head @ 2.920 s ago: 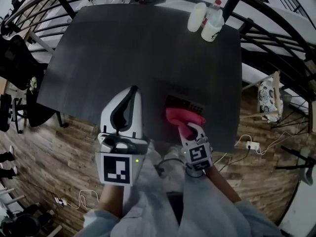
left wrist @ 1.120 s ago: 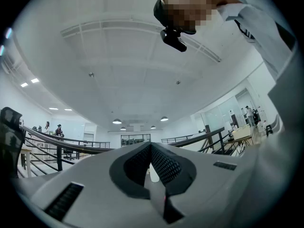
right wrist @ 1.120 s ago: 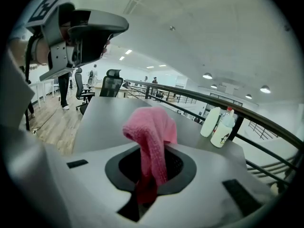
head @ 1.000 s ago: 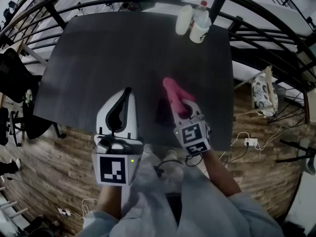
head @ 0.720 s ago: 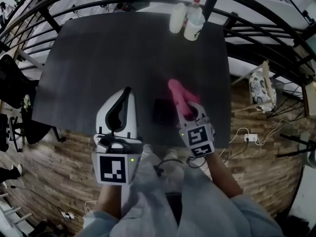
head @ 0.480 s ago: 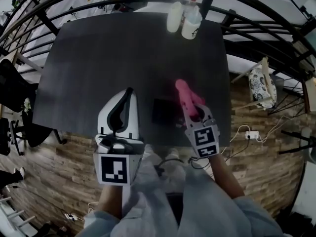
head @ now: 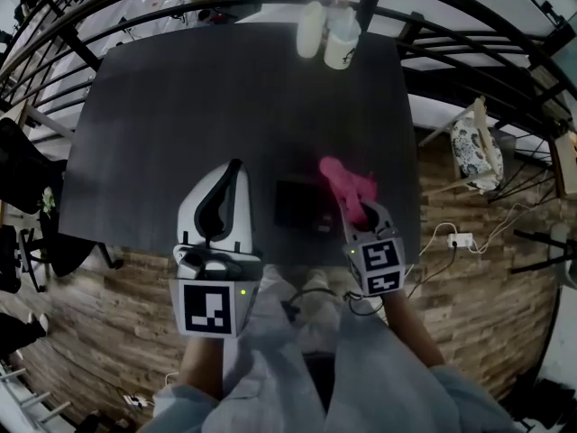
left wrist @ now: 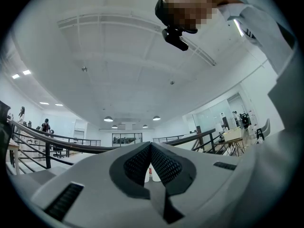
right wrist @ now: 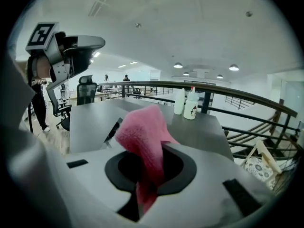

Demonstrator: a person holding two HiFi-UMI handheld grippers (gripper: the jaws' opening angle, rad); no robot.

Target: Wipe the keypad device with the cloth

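Dark worktop (head: 180, 97) standing on wood-plank floor (head: 108, 314). Keypad device (head: 297, 204) lying flat near front edge. Two white bottles (head: 341, 39) standing side by side at far edge.

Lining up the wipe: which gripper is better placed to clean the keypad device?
Right. The right gripper is shut on the pink cloth, held right beside the keypad device. The left gripper is shut on nothing, farther off on the device's left.
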